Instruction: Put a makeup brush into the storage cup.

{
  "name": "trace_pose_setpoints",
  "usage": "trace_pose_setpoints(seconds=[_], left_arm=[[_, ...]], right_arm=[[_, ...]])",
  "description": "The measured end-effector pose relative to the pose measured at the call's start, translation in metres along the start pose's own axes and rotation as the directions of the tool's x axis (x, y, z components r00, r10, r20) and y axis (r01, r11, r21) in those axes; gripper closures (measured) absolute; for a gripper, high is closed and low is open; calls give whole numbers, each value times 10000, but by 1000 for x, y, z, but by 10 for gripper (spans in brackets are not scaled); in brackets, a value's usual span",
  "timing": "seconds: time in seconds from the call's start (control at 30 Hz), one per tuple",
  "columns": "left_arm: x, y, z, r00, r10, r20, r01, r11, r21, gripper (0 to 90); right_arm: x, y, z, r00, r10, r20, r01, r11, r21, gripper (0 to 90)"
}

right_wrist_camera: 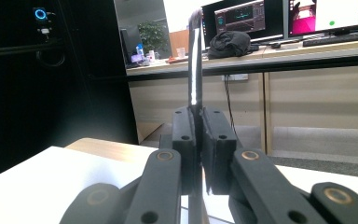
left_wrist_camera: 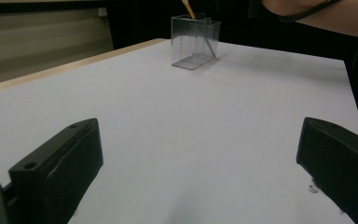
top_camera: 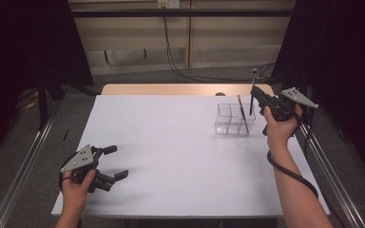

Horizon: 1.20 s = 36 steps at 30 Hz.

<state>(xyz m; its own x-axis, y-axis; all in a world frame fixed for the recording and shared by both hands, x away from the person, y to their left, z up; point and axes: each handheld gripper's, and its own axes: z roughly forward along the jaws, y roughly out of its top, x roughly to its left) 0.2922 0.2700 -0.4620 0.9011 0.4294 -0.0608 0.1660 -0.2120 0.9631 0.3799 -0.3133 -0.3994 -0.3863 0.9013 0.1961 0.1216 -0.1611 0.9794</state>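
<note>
Right gripper (top_camera: 255, 96) up over far right of desk (top_camera: 171, 156), jaws clamped on dark pen (top_camera: 252, 97), pen upright just beside clear organizer (top_camera: 233, 119). Wooden pencil (top_camera: 242, 111) leans inside organizer. Left gripper (top_camera: 113, 163) low at near-left desk edge, jaws wide, nothing between.

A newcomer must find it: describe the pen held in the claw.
On the white table, find the clear box at the far right. Just beyond it, the right claw clamps a dark pen upright, unlike the brown stick leaning inside the box.
</note>
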Motion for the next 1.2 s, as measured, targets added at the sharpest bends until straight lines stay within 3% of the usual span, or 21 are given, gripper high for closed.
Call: trace_pose_setpoints(seconds=[1.2], left_arm=[[1, -1, -2, 10000, 80, -55, -80, 10000, 25, 3]], right_arm=[[-1, -12, 7, 9996, -100, 256, 95, 9997, 225, 850]])
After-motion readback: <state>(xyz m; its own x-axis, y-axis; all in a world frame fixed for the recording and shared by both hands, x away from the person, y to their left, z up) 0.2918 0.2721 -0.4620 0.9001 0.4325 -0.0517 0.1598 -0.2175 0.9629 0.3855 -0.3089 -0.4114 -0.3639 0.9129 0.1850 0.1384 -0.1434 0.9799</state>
